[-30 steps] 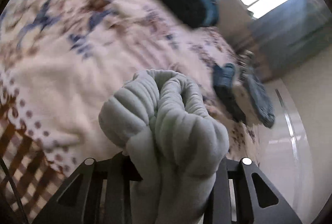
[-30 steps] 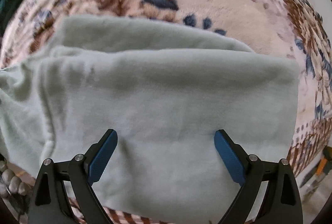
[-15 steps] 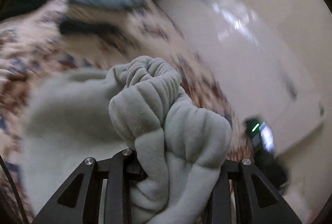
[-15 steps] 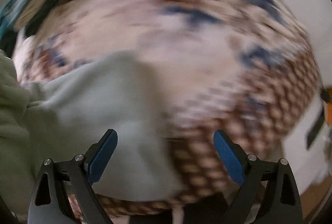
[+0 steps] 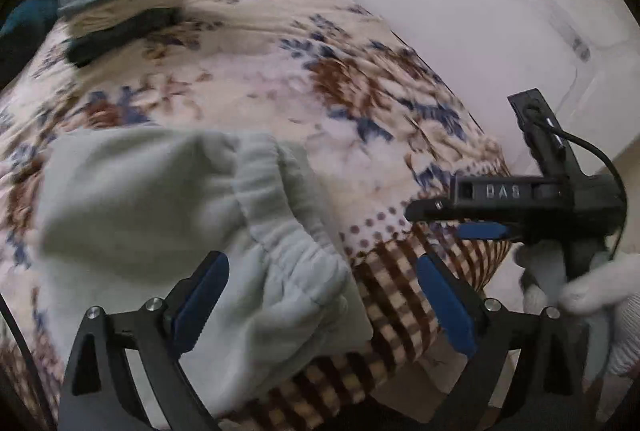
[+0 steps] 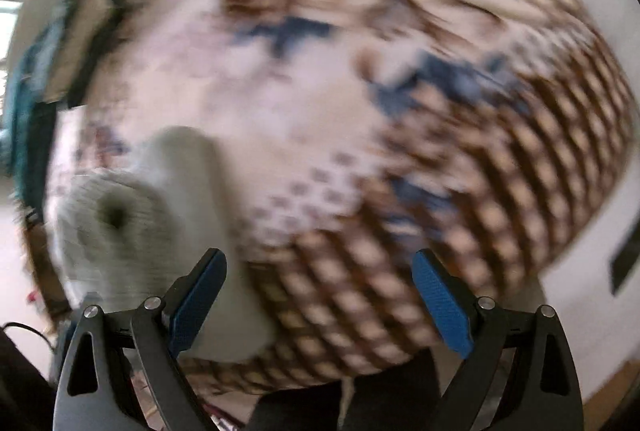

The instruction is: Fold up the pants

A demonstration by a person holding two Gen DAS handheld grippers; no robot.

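Observation:
The pale green pants (image 5: 160, 215) lie folded in a thick bundle on the floral blanket (image 5: 280, 79), their gathered waistband on top near the front edge. My left gripper (image 5: 320, 307) is open just above that waistband, holding nothing. My right gripper (image 6: 320, 307) is open and empty, off the pants to their right; it also shows in the left wrist view (image 5: 480, 223), held by a white-gloved hand. The right wrist view is blurred; the pants (image 6: 188, 191) and a white glove (image 6: 108, 227) sit at its lower left.
Folded dark clothes (image 5: 124, 11) are stacked at the bed's far left. The blanket's brown checked border (image 5: 408, 295) hangs over the near edge. A white glossy surface (image 5: 460, 3) lies beyond the bed on the right.
My left gripper let go of the bunched waistband and opened; the pants now rest on the bed. My right gripper swung right, off the pants, staying open.

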